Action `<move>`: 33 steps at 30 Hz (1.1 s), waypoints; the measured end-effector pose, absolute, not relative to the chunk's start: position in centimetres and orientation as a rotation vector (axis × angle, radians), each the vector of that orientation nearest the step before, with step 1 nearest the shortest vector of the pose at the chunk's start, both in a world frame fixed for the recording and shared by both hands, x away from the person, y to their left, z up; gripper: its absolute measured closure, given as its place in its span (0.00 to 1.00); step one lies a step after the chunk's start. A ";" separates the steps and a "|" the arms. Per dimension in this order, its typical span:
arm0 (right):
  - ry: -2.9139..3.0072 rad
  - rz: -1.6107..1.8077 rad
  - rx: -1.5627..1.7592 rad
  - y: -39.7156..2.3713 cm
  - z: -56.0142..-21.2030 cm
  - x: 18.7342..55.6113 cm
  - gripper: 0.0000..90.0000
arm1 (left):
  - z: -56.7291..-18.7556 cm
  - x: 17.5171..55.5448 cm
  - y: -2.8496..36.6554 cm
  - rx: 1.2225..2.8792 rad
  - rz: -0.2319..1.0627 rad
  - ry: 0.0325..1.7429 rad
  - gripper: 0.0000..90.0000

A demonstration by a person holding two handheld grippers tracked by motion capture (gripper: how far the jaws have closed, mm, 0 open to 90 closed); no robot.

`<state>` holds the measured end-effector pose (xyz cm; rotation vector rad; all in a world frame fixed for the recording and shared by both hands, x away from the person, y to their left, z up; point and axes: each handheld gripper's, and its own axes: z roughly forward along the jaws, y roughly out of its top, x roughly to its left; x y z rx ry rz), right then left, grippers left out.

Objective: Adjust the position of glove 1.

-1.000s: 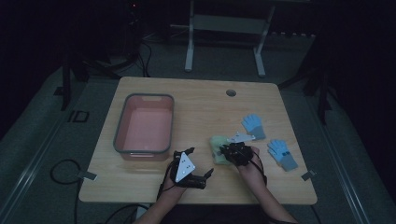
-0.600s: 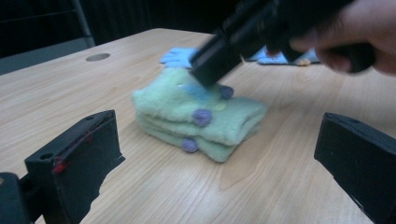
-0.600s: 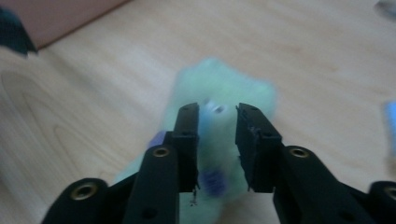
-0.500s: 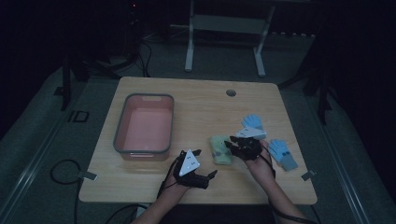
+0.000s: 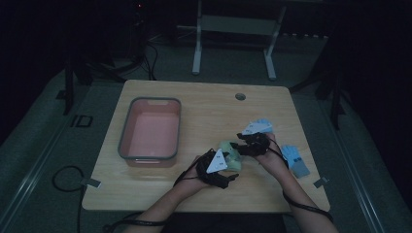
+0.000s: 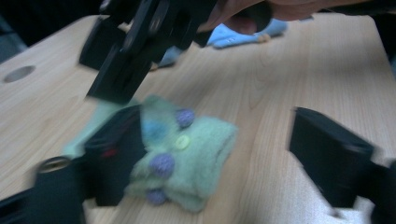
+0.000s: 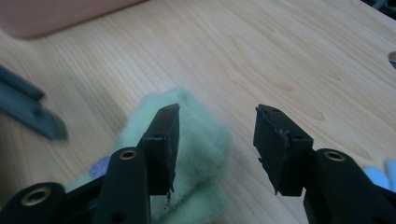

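A fuzzy green mitten (image 5: 229,151) with purple and yellow dots (image 6: 187,149) lies folded on the wooden table near its front. My left gripper (image 5: 218,167) is open, its jaws (image 6: 215,126) wide apart with the mitten lying between them against the left jaw. My right gripper (image 5: 248,142) is also open (image 7: 217,114), low over the far side of the mitten (image 7: 201,135); its left jaw lies over the green fabric. In the left gripper view the right gripper (image 6: 135,51) hangs just beyond the mitten.
A pink bin (image 5: 150,130) with a grey rim stands at the table's left. One light blue glove (image 5: 264,124) lies behind the right hand, another (image 5: 294,161) near the right edge. A round cable hole (image 5: 240,96) is at the back.
My left gripper has moved right, up to the green mitten. The right gripper has shifted slightly but stays over the mitten's far side.
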<state>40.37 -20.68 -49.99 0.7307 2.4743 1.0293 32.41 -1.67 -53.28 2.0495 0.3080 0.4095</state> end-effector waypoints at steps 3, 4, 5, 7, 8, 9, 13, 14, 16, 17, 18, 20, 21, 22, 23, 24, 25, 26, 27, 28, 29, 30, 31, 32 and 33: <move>2.525 1.017 0.720 -20.7 -51.6 41.3 0.46 | -53.8 33.6 -2.7 2.137 0.384 0.261 0.32; 2.538 1.005 0.718 -20.7 -52.0 41.5 0.44 | -54.0 33.8 -2.9 2.151 0.392 0.255 0.34; 2.561 1.009 0.727 -20.8 -52.4 41.7 0.42 | -54.0 33.8 -2.9 2.151 0.392 0.255 0.35; 2.621 1.011 0.761 -20.9 -53.1 42.3 0.38 | -54.4 34.2 -3.0 2.190 0.391 0.245 0.37; 2.621 1.011 0.761 -20.9 -53.1 42.3 0.38 | -54.7 34.3 -3.0 2.209 0.394 0.244 0.37; 2.672 1.057 0.847 -21.2 -53.6 43.0 0.38 | -55.0 34.5 -3.1 2.229 0.387 0.243 0.37; 2.749 1.120 0.939 -21.5 -54.1 43.7 0.50 | -55.4 34.6 -3.0 2.240 0.411 0.236 0.38; 2.764 1.135 0.925 -21.5 -54.1 43.7 0.57 | -55.5 34.6 -3.0 2.250 0.424 0.231 0.39; 2.761 1.124 0.897 -21.3 -53.9 43.4 0.63 | -55.6 34.5 -3.2 2.255 0.474 0.230 0.43; 2.752 1.098 0.858 -21.1 -53.7 43.1 0.68 | -55.7 34.4 -3.3 2.258 0.503 0.227 0.46; 2.711 1.028 0.769 -20.5 -53.3 42.2 0.74 | -55.7 34.4 -3.4 2.273 0.539 0.217 0.54; 2.674 0.988 0.718 -20.1 -53.0 41.5 0.76 | -55.6 34.4 -3.4 2.283 0.556 0.205 0.62; 2.674 0.988 0.718 -20.1 -53.0 41.5 0.76 | -55.5 34.3 -3.4 2.284 0.562 0.201 0.62; 2.657 0.986 0.718 -20.0 -52.9 41.4 0.78 | -55.2 34.4 -3.4 2.274 0.549 0.214 0.73; 2.657 0.986 0.718 -20.0 -52.9 41.4 0.78 | -55.2 34.4 -3.4 2.274 0.549 0.214 0.77; 2.656 0.993 0.730 -20.0 -52.9 41.3 0.78 | -55.0 34.4 -3.3 2.275 0.539 0.219 0.77; 2.653 1.000 0.735 -20.0 -52.8 41.3 0.78 | -54.8 34.5 -3.3 2.286 0.532 0.215 0.79; 2.651 0.997 0.739 -20.1 -52.7 41.4 0.79 | -54.7 34.5 -3.2 2.293 0.535 0.214 0.82; 2.649 1.000 0.743 -20.1 -52.7 41.4 0.79 | -54.5 34.5 -3.2 2.298 0.537 0.210 0.82; 2.651 1.010 0.752 -20.1 -52.5 41.4 0.79 | -54.4 34.5 -3.1 2.302 0.534 0.209 0.83; 2.653 1.015 0.753 -20.1 -52.4 41.4 0.79 | -54.3 34.5 -3.0 2.304 0.529 0.212 0.83; 2.650 1.018 0.747 -20.1 -52.3 41.4 0.79 | -54.2 34.5 -2.9 2.302 0.529 0.211 0.84; 2.650 1.018 0.747 -20.1 -52.3 41.4 0.79 | -54.2 34.5 -2.9 2.302 0.529 0.211 0.84; 2.647 1.025 0.744 -20.0 -52.2 41.3 0.79 | -54.0 34.6 -2.8 2.309 0.518 0.211 0.84; 2.652 1.026 0.748 -19.9 -52.1 41.3 0.79 | -53.9 34.5 -2.7 2.309 0.526 0.206 0.84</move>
